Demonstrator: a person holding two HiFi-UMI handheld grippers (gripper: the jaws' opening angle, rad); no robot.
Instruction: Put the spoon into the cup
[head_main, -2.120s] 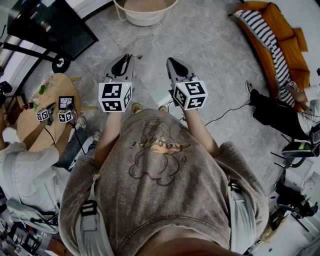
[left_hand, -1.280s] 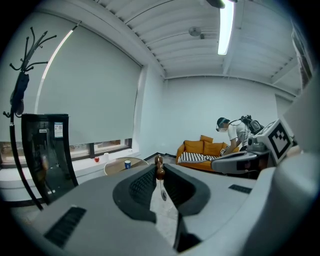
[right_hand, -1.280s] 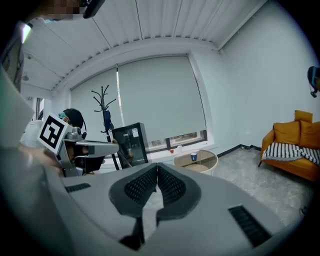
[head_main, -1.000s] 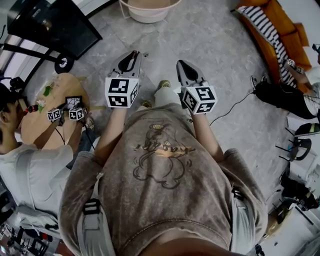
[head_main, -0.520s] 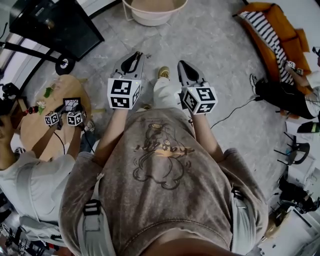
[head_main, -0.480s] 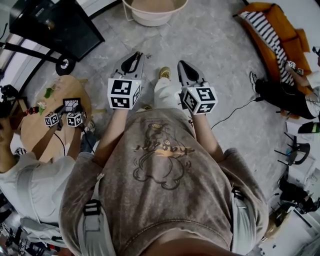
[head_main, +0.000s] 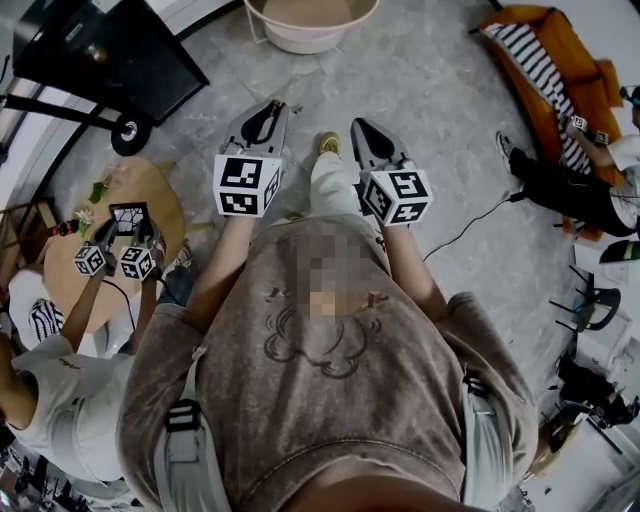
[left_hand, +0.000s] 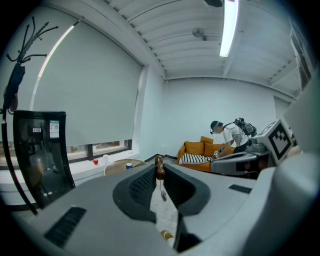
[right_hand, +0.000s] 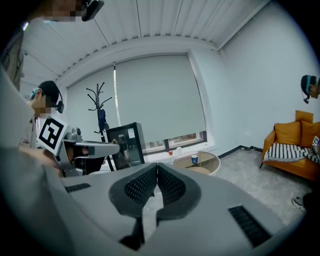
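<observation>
One spoon (left_hand: 160, 173): clamped between left gripper (left_hand: 159, 166) jaws, brown beaded end at tips, bowl hanging down. One cup (right_hand: 194, 159), blue, on round table (right_hand: 211, 161), well apart from spoon. Right gripper (right_hand: 157, 167): jaws together, nothing between.

Left gripper (head_main: 270, 108) and right gripper (head_main: 358, 128) side by side above grey stone floor (head_main: 430, 110), jaws pointing forward. Thin spoon (head_main: 288, 106) barely visible at left jaws' tip. White-rimmed round tub (head_main: 300, 45) ahead of jaws; orange sofa (head_main: 560, 70) well right.
</observation>
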